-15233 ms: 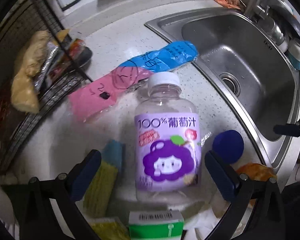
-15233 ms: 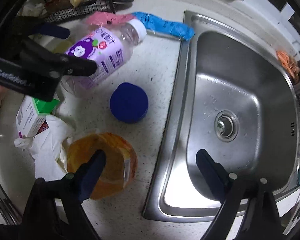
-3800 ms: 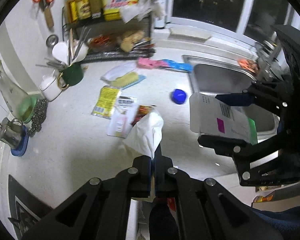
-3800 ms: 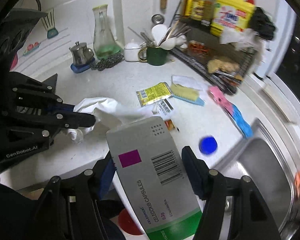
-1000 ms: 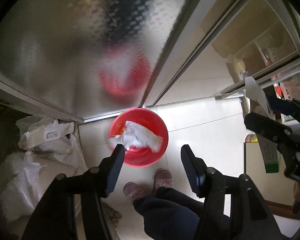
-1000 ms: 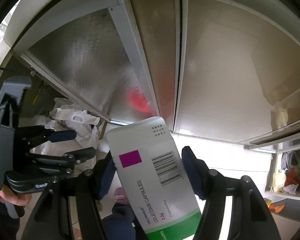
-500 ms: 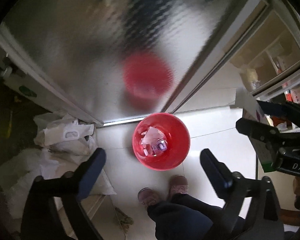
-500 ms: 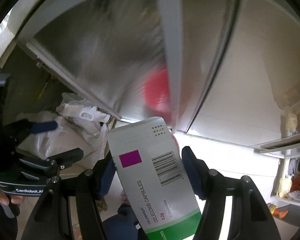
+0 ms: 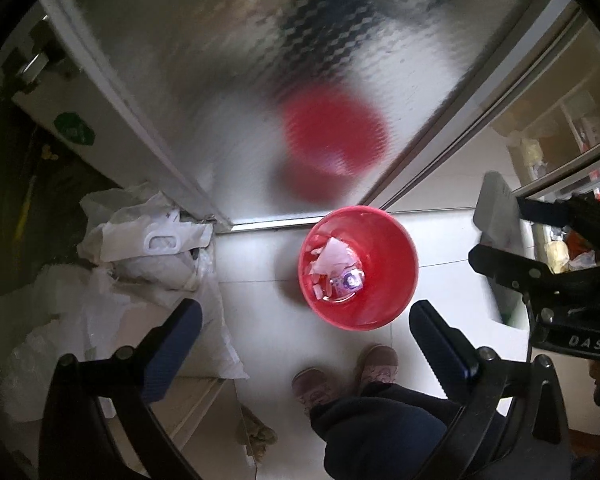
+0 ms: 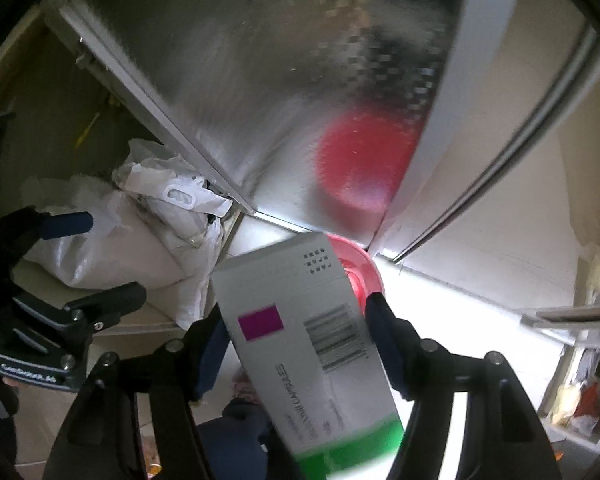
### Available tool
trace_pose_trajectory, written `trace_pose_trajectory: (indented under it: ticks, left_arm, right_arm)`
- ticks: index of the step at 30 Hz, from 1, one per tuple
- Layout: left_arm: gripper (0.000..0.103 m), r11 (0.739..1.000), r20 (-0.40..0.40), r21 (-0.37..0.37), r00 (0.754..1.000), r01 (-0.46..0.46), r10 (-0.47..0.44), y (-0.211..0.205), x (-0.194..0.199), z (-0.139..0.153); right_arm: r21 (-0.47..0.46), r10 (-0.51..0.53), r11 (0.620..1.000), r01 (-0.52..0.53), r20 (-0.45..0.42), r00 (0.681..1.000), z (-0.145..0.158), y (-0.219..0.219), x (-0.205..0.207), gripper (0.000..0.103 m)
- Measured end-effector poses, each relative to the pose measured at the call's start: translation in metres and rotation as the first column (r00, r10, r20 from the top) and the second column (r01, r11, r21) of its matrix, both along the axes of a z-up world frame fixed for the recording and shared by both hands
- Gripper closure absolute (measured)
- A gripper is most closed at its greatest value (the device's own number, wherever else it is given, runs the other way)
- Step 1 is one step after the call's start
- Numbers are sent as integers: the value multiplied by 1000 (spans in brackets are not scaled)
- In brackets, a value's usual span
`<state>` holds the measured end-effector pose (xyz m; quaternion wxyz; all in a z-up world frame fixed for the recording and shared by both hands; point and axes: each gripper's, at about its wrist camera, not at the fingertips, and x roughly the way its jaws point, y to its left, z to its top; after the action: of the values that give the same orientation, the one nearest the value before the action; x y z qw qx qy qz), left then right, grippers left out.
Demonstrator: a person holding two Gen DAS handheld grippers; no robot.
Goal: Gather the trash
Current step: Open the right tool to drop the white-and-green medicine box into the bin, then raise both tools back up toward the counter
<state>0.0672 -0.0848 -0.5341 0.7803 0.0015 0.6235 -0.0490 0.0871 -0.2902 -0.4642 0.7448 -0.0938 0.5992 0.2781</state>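
Note:
A red trash bin (image 9: 396,240) stands on the white tiled floor below me. It holds white tissue and a purple-labelled bottle. My left gripper (image 9: 304,320) is open and empty above the bin's near rim. My right gripper (image 10: 296,320) is shut on a white medicine box (image 10: 300,340) with a magenta square, a barcode and a green end. The box hides most of the bin (image 10: 364,268) in the right wrist view. In the left wrist view the right gripper (image 9: 496,228) holds the box (image 9: 496,216) to the right of the bin.
A frosted metal-framed door (image 9: 260,60) stands behind the bin and mirrors its red. White plastic bags (image 9: 140,248) lie on the floor at the left. The person's feet (image 9: 340,376) and dark trousers are just below the bin. Open shelves (image 9: 560,128) are at the right.
The tissue has left my left gripper and now lies in the bin. The left gripper has opened wide. The right gripper has carried the box closer to the bin.

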Motion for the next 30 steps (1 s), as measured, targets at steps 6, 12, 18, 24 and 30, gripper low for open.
trace_pose_trajectory:
  ticks: [6,12,18,24,30]
  left_arm:
    - [0,1000,1,12,1000,-17,17,8,-10,7]
    - [0,1000,27,13,999,-22,22,6,-18,53]
    - [0,999,79,17,997,-27,25,2,-29,137]
    - [0,999,164,30,986,-37,31,-6,-35,235]
    - [0,996,243,76,969,-53,33,-18,-37,309]
  right_arm:
    - [-15,25,1000,-25,31,999,6,5,-4,12]
    - [-6,20,1000,-20,31,999,37,-2,-10,11]
    - [17,5,1000,-7,78,997,109,-12,-17,1]
    - [53,-1,999,-6,142,990,198,-29,-17,0]
    - [101,-7,995,-14,208,978,269,-40,-12,0]
